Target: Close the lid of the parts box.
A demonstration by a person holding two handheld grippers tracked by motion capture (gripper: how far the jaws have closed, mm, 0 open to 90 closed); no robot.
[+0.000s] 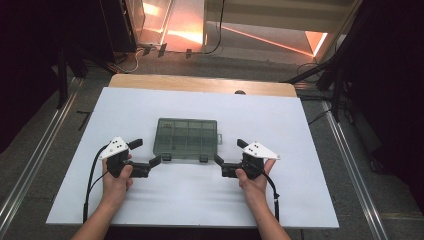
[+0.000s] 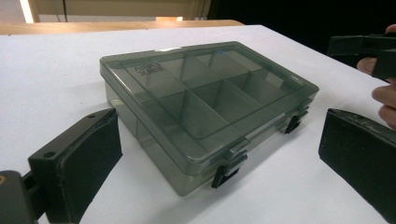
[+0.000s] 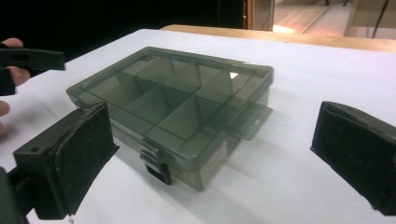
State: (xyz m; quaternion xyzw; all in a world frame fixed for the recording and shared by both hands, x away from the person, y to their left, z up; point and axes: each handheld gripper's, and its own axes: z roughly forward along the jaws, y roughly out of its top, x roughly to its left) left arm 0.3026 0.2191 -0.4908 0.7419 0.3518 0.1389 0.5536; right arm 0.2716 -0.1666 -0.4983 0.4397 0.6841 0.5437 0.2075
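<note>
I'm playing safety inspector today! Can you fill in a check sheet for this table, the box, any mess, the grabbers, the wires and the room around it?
Surface: white table top, flat, with a wooden edge at the far side.
Job's things: smoky see-through plastic box with dividers inside, lid down, two dark latches on its near side.
Clutter: nothing seen.
Grippers: left gripper and right gripper both open, one on each side of the box's near edge, not touching it.
Cables: one black cable trails back from each gripper along the forearm.
Surroundings: dark curtains, metal floor rails, a lit floor patch behind.
</note>
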